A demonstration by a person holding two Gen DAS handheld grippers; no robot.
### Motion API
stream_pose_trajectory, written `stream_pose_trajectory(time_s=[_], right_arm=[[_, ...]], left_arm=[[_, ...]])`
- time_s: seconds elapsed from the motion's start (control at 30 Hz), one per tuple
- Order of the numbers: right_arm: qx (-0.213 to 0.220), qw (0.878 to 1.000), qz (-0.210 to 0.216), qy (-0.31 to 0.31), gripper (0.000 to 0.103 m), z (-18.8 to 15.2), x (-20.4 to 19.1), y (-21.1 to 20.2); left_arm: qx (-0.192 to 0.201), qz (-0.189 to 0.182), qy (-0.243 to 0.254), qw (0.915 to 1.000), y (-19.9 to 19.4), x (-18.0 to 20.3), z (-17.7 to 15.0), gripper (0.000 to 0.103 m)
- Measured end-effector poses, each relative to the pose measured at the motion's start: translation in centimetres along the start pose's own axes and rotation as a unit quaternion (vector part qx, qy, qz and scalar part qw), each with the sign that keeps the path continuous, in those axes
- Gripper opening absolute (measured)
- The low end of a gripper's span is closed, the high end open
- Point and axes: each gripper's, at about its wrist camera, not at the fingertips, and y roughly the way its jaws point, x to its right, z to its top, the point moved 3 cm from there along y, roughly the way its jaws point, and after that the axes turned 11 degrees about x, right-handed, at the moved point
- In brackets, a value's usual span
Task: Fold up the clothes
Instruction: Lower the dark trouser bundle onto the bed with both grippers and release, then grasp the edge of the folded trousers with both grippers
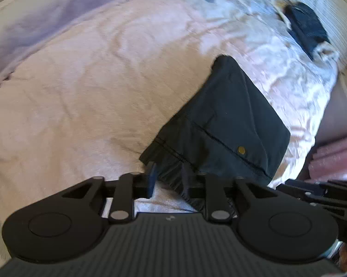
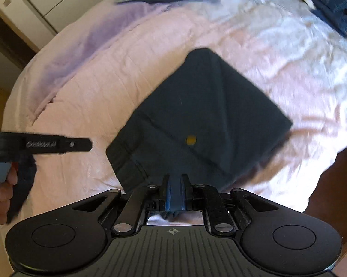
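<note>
The right gripper is pinching the near waistband of the dark teal folded cotton shorts. They are stretching straight ahead of it. The left gripper is gaping wide, alongside.

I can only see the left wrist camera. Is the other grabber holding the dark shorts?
Observer: Yes. In the right wrist view, the right gripper is shut on the near edge of the dark shorts.
Child: Is my left grabber touching them?
Observer: No. Seen from that side, the left gripper hangs to the left of the shorts, apart from them, over the pink bedcover.
Child: What's past the bed?
Observer: White cupboard doors, beyond the bed's far left corner.
</note>
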Motion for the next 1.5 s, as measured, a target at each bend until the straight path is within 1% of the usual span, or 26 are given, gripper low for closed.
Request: stream_pose_trajectory(time_s=[0.03, 0.07, 0.17, 0.23, 0.37, 0.47, 0.57, 0.67, 0.8, 0.93, 1.0, 1.03, 1.07, 1.1, 1.13, 1.23, 1.33, 1.43, 1.5], right_arm=[[-0.009, 1.0, -0.001, -0.013, 0.051, 0.4, 0.1, 0.0], [-0.018, 0.999, -0.002, -0.027, 0.058, 0.8, 0.2, 0.1], [-0.031, 0.998, 0.014, -0.06, 0.058, 1.7, 0.8, -0.2], [-0.043, 0.995, 0.031, -0.082, 0.058, 2.1, 1.2, -0.2], [-0.061, 0.986, 0.07, -0.136, 0.058, 2.8, 2.9, -0.3], [-0.058, 0.98, 0.09, -0.166, 0.058, 3.6, 4.9, -1.1], [-0.05, 0.975, 0.107, -0.187, 0.058, 4.6, 6.7, -2.1], [-0.043, 0.971, 0.124, -0.202, 0.058, 5.0, 8.2, -3.2], [-0.035, 0.968, 0.138, -0.204, 0.058, 5.7, 9.2, -4.1], [-0.037, 0.967, 0.146, -0.206, 0.058, 5.7, 9.5, -4.1], [-0.039, 0.967, 0.147, -0.205, 0.058, 5.6, 9.8, -4.1], [-0.041, 0.967, 0.146, -0.203, 0.058, 5.4, 9.9, -4.0], [-0.043, 0.968, 0.145, -0.2, 0.058, 5.3, 10.1, -3.8], [-0.046, 0.969, 0.143, -0.197, 0.058, 5.0, 10.4, -3.6], [-0.049, 0.97, 0.14, -0.194, 0.058, 4.8, 10.7, -3.4], [-0.066, 0.975, 0.118, -0.179, 0.058, 3.9, 12.2, -2.6], [-0.084, 0.981, 0.087, -0.152, 0.058, 3.1, 13.9, -1.6], [-0.1, 0.985, 0.062, -0.125, 0.058, 2.9, 15.0, -0.4], [-0.102, 0.988, 0.05, -0.101, 0.058, 3.0, 15.1, 0.4]], left_arm=[[0.001, 0.004, -0.011, 0.9999, -0.5, 0.2, 0.1, 0.025], [0.003, 0.007, -0.023, 0.9997, -1.0, 0.4, 0.2, 0.03], [0.011, 0.021, -0.055, 0.9982, -1.8, 1.8, 0.3, 0.032], [0.015, 0.038, -0.074, 0.9964, -2.2, 3.1, 0.1, 0.032], [0.021, 0.075, -0.123, 0.9893, -2.9, 5.6, -0.5, 0.033], [0.03, 0.096, -0.162, 0.9818, -3.7, 7.9, -1.1, 0.033], [0.043, 0.114, -0.188, 0.9746, -4.9, 10.2, -1.7, 0.034], [0.055, 0.126, -0.204, 0.9694, -6.2, 11.9, -2.0, 0.035], [0.07, 0.143, -0.213, 0.964, -7.6, 13.1, -2.1, 0.037], [0.075, 0.147, -0.225, 0.9603, -8.1, 13.1, -2.7, 0.039], [0.081, 0.128, -0.244, 0.9579, -8.0, 12.2, -3.5, 0.041], [0.088, 0.112, -0.261, 0.9548, -7.9, 11.4, -4.2, 0.043], [0.096, 0.098, -0.28, 0.9503, -7.9, 10.6, -4.8, 0.044], [0.105, 0.08, -0.308, 0.9423, -7.8, 9.3, -5.8, 0.044], [0.115, 0.064, -0.336, 0.9325, -7.6, 7.9, -6.9, 0.044], [0.133, 0.027, -0.414, 0.8999, -6.3, 4.1, -10.4, 0.045], [0.146, -0.005, -0.485, 0.8624, -4.8, 0.3, -13.8, 0.045], [0.153, -0.029, -0.513, 0.8443, -2.6, -1.9, -15.3, 0.045], [0.157, -0.049, -0.524, 0.8355, -1.2, -2.6, -15.8, 0.045]])
